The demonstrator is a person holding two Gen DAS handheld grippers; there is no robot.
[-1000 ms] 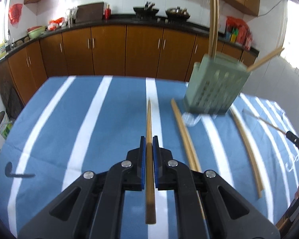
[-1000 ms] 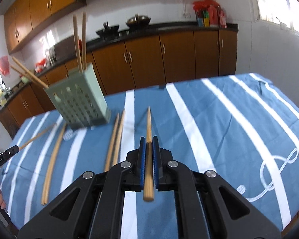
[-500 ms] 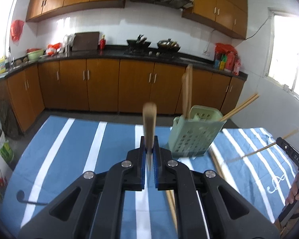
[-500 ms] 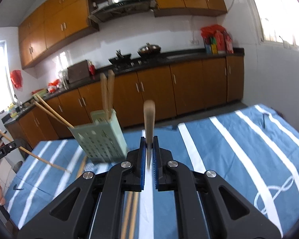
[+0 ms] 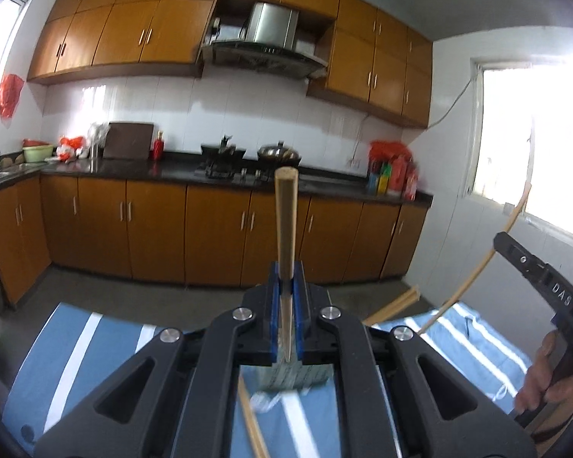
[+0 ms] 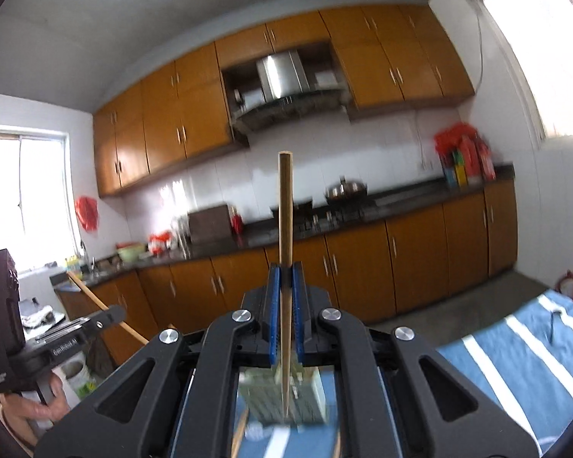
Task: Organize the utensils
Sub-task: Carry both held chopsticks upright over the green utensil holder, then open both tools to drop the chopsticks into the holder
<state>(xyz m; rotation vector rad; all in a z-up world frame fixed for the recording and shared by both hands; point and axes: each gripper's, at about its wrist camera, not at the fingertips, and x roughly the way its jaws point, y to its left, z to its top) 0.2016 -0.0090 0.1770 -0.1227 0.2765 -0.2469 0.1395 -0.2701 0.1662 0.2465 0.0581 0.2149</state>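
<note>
My left gripper (image 5: 285,286) is shut on a wooden chopstick (image 5: 285,225) held upright, thick end up. Its thin end points down at the green slotted utensil holder (image 5: 292,376), seen blurred below between the gripper arms. My right gripper (image 6: 285,290) is shut on another chopstick (image 6: 285,236), also upright, its tip over the same holder (image 6: 282,397). The right gripper (image 5: 531,267) with its chopstick (image 5: 477,267) also shows at the right of the left wrist view. The left gripper (image 6: 76,328) shows at the left of the right wrist view.
The table has a blue cloth with white stripes (image 5: 76,355). More chopsticks lie on it beside the holder (image 5: 254,427) (image 6: 238,435). Chopsticks in the holder stick out to the right (image 5: 393,305). Kitchen cabinets (image 5: 210,229) and a counter stand behind the table.
Both grippers have lifted and tilted their chopsticks from lying along the table to upright, and have moved over the green holder. The holder now sits right below both grippers.
</note>
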